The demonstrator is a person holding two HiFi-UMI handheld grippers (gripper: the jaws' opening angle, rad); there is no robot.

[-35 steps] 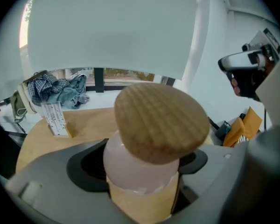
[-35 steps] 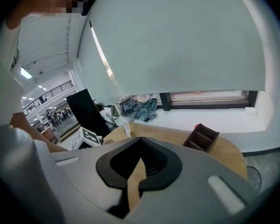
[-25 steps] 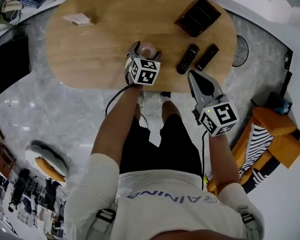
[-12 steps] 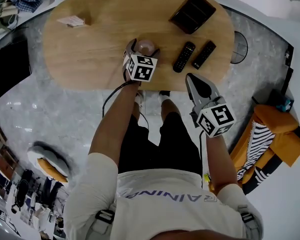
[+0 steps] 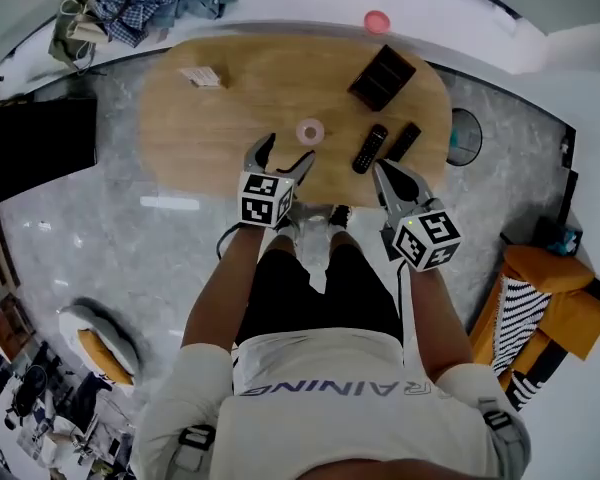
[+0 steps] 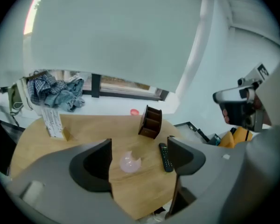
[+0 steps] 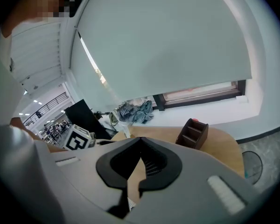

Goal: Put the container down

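1. The container (image 5: 310, 130), a pale pink translucent cup, stands upright on the wooden counter (image 5: 215, 133). Neither pair of tongs touches it.
2. The left tongs (image 5: 287, 152) hang on the person's side of the container, near it but apart. One second ago they sat around the container. They now sit back at the counter's near edge.
3. The left tongs stand wide and are closing, with nothing between them. In the left gripper view the container shows through the gap, but it lies farther along the counter, beyond the tips.
4. The right tongs (image 5: 385, 171) hang to the person's right of the container, well apart from it, at the counter's near edge. Their jaws are together with the tips meeting, and they hold nothing. This matches their state one second ago.
5. Two remote controls (image 5: 369, 148) (image 5: 402, 141) lie side by side to the person's right of the container. A dark wooden organiser (image 5: 383, 76) stands beyond them, farther from the container. Their places relative to the container match those of one second ago.
6. The counter fills less of the head view than one second ago, and more floor shows around it.
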